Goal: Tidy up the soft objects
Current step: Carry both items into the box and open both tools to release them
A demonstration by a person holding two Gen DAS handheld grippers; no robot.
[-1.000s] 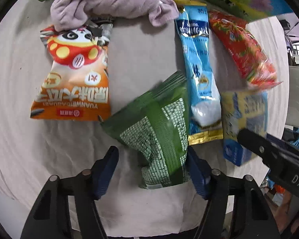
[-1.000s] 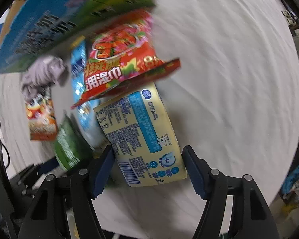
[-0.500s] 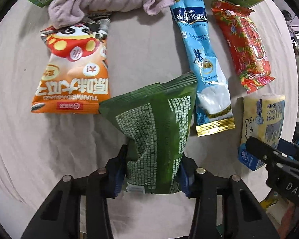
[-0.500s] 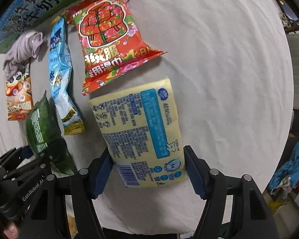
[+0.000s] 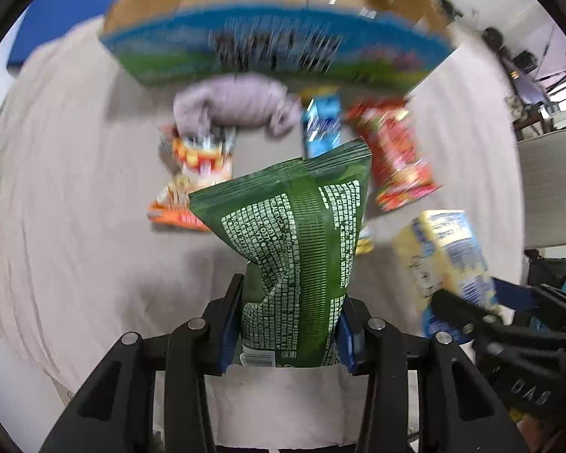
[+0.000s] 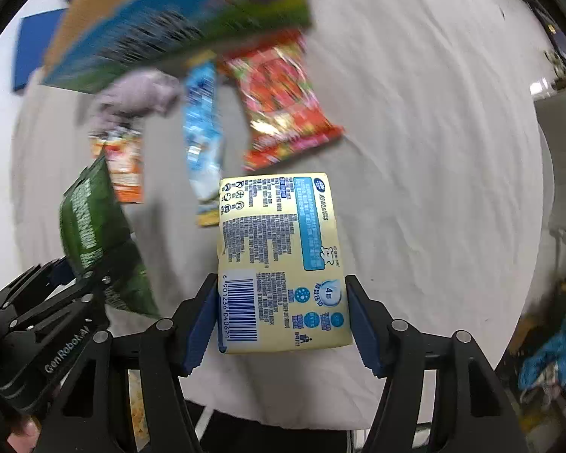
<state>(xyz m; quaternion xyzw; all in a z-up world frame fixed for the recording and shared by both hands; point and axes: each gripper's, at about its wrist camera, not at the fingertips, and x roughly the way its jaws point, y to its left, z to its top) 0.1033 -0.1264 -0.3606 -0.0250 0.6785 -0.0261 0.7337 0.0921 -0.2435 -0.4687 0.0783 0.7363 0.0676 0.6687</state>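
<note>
My left gripper [image 5: 288, 324] is shut on a green snack bag [image 5: 298, 241] and holds it up off the table; the bag also shows in the right wrist view [image 6: 94, 234]. My right gripper [image 6: 281, 317] is shut on a pale yellow tissue pack [image 6: 279, 260], lifted above the cloth; the pack also shows in the left wrist view [image 5: 445, 241]. On the table lie an orange snack bag [image 5: 192, 185], a blue sachet [image 5: 320, 124], a red snack bag [image 5: 396, 154] and a lilac cloth [image 5: 237, 105].
An open cardboard box [image 5: 275, 37] with a blue and green printed side stands at the far end of the table [image 6: 434, 151], which is covered in a white cloth. A pale chair [image 5: 547, 188] is at the right.
Both grippers have closed on their packs and lifted them off the table. The views have tilted up toward the box.
</note>
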